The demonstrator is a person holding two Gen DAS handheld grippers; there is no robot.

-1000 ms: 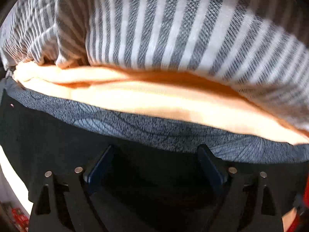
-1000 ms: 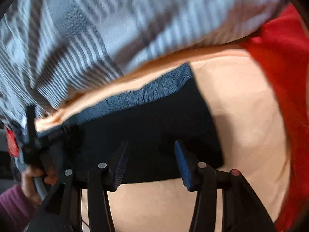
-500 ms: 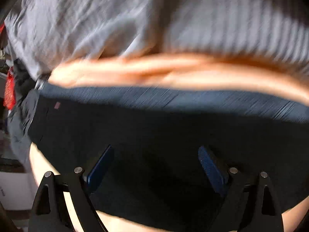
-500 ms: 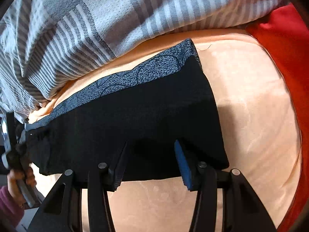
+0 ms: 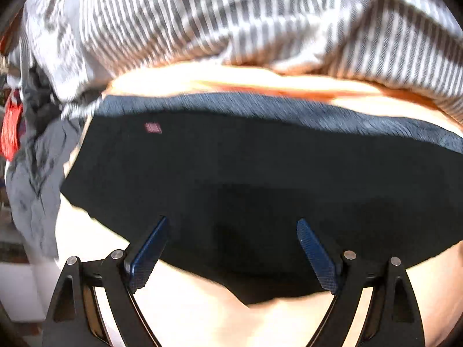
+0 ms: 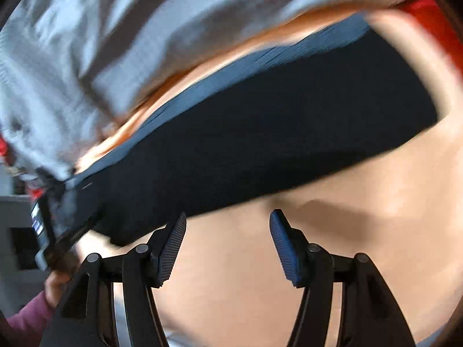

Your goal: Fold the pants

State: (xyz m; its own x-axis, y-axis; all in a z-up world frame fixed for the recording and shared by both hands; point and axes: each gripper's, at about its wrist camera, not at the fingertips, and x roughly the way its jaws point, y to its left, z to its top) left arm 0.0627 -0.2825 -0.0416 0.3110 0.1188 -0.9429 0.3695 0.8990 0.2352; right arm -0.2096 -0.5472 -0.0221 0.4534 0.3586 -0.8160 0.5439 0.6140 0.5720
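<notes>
You have drawn both claws back toward the near edge of the peach sheet [image 5: 202, 318]. The black pants [image 5: 260, 179] lie folded across it, under the striped bedding [image 5: 231, 14]. Your right gripper [image 6: 228, 231], jaws just widened, hangs empty beside them; your left gripper [image 5: 233, 240] is spread wide above them, holding nothing.

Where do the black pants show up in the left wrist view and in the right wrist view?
Left wrist view: the black pants fill the middle band, edge to edge, above the fingertips.
Right wrist view: they run as a slanted band from lower left to upper right, above the fingertips.
Shared landmark: the grey patterned waistband along the pants' far edge, with the striped bedding beyond it.
</notes>
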